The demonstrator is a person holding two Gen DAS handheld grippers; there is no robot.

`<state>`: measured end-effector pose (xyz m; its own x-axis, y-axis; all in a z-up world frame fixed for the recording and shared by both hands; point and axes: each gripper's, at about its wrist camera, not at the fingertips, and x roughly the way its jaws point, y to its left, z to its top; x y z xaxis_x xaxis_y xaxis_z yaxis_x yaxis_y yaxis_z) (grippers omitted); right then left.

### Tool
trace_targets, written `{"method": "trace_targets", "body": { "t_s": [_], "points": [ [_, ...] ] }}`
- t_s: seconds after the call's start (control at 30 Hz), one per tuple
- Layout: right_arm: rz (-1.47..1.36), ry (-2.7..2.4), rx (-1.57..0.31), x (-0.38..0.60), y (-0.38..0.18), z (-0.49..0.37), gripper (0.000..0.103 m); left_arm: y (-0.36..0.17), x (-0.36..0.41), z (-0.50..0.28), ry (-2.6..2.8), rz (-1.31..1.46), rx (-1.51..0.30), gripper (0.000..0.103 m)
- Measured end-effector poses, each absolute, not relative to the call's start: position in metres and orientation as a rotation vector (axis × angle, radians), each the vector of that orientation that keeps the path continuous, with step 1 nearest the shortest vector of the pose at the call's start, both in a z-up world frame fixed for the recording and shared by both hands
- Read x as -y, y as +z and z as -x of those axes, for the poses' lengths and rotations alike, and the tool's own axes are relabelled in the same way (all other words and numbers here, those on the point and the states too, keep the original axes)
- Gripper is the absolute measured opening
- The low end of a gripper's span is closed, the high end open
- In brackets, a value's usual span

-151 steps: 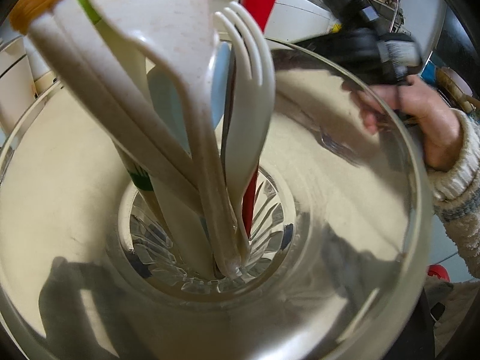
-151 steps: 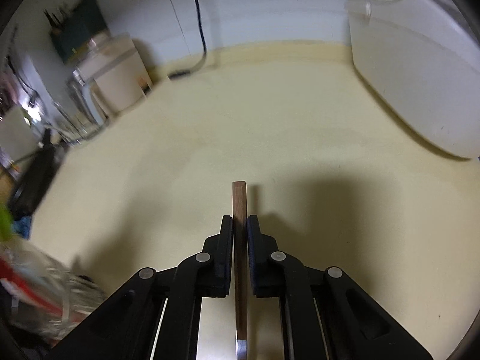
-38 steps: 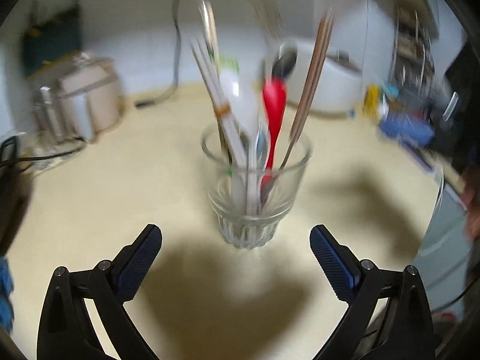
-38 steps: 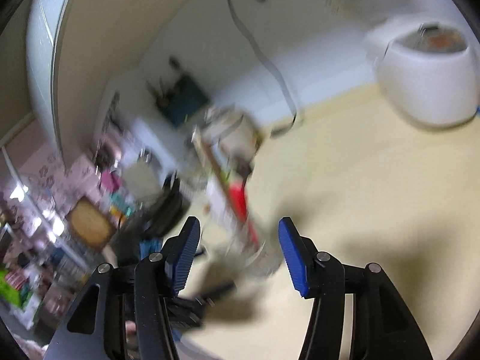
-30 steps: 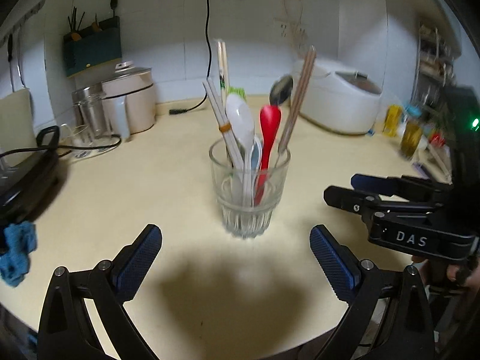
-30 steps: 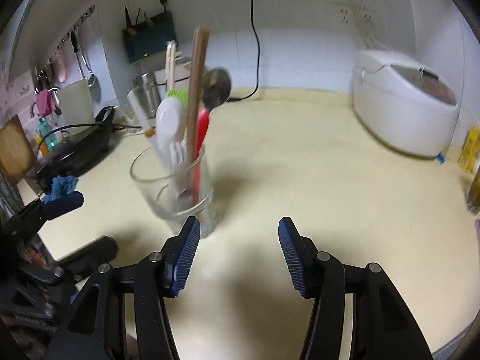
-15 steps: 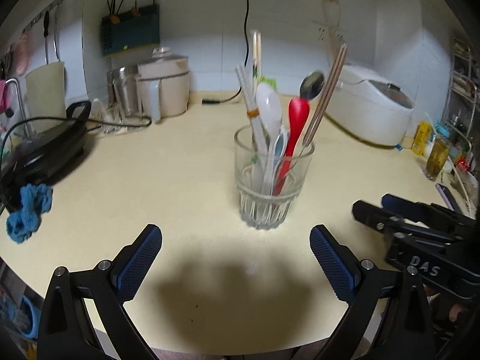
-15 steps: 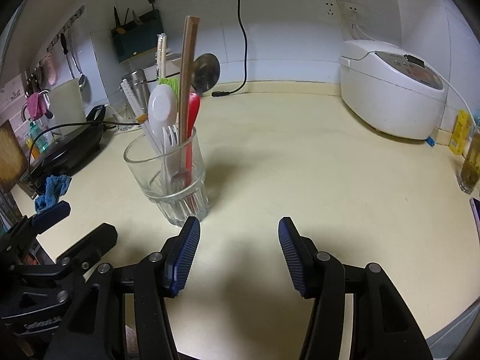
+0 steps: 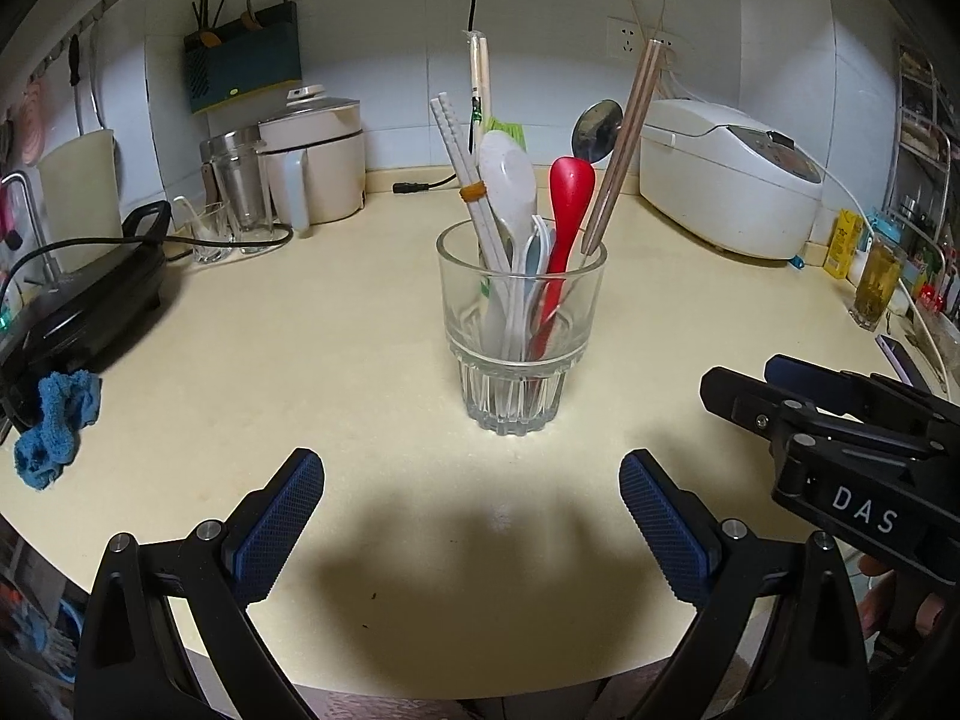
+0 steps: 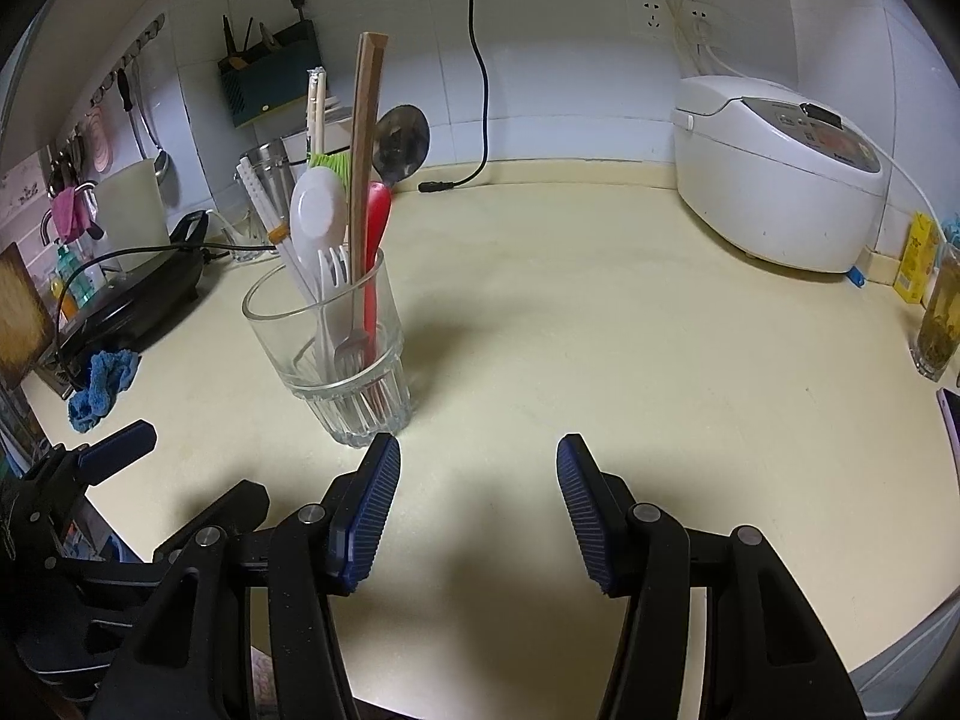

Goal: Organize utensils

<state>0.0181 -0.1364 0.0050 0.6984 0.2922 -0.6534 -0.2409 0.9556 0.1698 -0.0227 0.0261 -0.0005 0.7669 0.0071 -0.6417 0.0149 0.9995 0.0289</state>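
Note:
A clear glass tumbler (image 9: pixel 519 336) (image 10: pixel 336 348) stands upright on the cream counter (image 9: pixel 336 372). It holds several utensils: white chopsticks with an orange band (image 9: pixel 465 180), a white spoon (image 9: pixel 507 186), a red spoon (image 9: pixel 567 210), brown wooden chopsticks (image 9: pixel 624 138) (image 10: pixel 365 138), a metal spoon (image 9: pixel 597 129) and a white fork (image 10: pixel 333 282). My left gripper (image 9: pixel 471 501) is open in front of the glass, with nothing between its fingers. My right gripper (image 10: pixel 477 498) is open too, empty, just right of the glass.
A white rice cooker (image 9: pixel 729 177) sits at the back right. An air fryer (image 9: pixel 315 165), steel cup (image 9: pixel 243 189) and black griddle (image 9: pixel 78 306) line the left. A blue cloth (image 9: pixel 54 420) lies near the left edge. A tea glass (image 9: pixel 873 288) stands right.
Both grippers have drawn back from the glass and settled. The glass has shifted slightly in both views. Five seconds ago the right gripper was shut on the brown chopsticks; they now stand in the glass.

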Motion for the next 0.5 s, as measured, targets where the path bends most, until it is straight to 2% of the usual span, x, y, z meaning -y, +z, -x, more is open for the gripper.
{"method": "trace_targets", "body": {
  "t_s": [0.5],
  "points": [
    [-0.065,0.304,-0.752,0.1337,0.0023,-0.02,0.055,0.0008,-0.021,0.0238,0.009,-0.07,-0.684,0.1]
  ]
}}
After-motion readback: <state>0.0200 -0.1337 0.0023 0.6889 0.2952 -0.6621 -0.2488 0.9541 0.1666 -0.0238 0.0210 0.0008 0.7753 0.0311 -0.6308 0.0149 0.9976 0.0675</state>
